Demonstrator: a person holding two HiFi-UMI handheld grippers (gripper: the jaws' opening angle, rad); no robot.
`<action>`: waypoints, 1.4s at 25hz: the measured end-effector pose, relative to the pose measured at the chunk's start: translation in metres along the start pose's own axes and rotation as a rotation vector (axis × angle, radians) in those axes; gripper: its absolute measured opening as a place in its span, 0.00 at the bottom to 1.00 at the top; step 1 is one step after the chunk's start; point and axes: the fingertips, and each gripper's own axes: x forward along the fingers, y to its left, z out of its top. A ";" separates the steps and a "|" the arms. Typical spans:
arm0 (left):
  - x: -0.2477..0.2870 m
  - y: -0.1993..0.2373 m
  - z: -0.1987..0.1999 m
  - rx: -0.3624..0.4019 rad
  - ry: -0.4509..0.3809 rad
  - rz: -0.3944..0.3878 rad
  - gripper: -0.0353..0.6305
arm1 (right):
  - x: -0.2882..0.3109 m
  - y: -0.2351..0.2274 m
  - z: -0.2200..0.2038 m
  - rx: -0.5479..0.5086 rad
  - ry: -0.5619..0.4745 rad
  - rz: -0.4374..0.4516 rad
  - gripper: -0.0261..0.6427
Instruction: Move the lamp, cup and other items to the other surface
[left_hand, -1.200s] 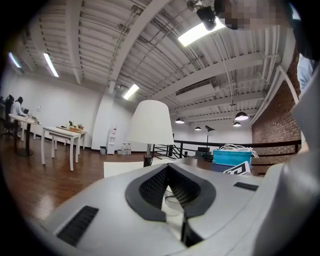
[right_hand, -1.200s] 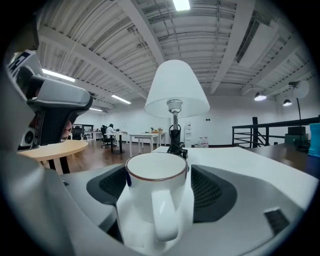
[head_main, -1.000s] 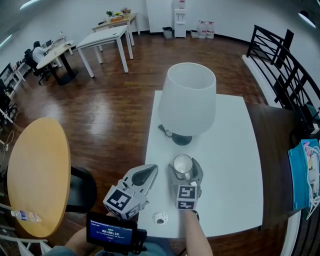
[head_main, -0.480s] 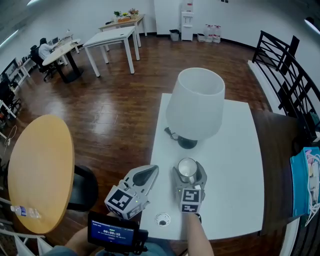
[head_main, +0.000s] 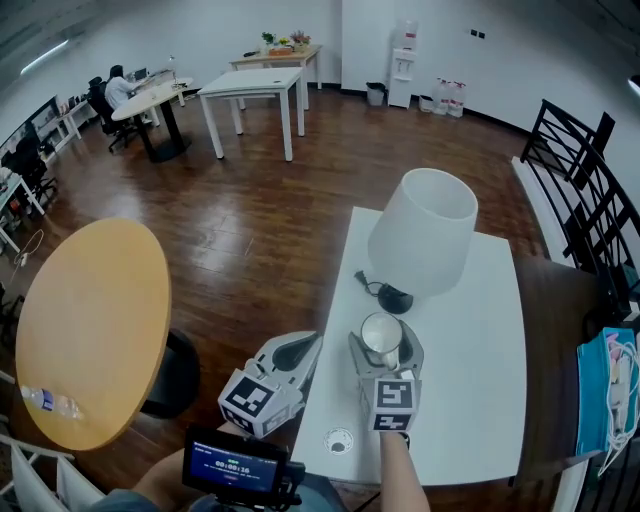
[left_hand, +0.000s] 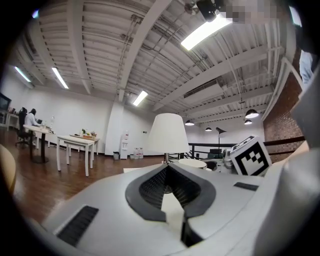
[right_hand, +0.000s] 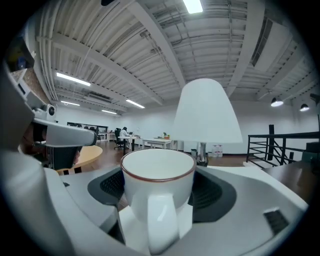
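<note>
Right gripper view has the right gripper (right_hand: 158, 197) clamped on the white cup (right_hand: 158, 170), the handle turned back toward the camera, over the white table (head_main: 470, 390). Just to its left, the left gripper (head_main: 296, 348) holds its jaws together on nothing. Ahead of both stands the lamp (head_main: 423, 240), its base near the cup. Well off to the left gripper's left is a round wooden table (head_main: 90, 330).

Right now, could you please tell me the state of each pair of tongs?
Left tongs: closed, holding nothing.
Right tongs: closed on the white cup.
</note>
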 end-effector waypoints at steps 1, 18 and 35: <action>-0.006 0.006 0.005 0.004 -0.006 0.014 0.06 | 0.001 0.008 0.011 -0.004 -0.009 0.013 0.63; -0.178 0.114 0.056 0.042 -0.074 0.306 0.06 | 0.017 0.229 0.127 -0.077 -0.140 0.335 0.63; -0.414 0.189 0.037 -0.007 -0.089 0.708 0.06 | 0.009 0.493 0.126 -0.146 -0.128 0.741 0.63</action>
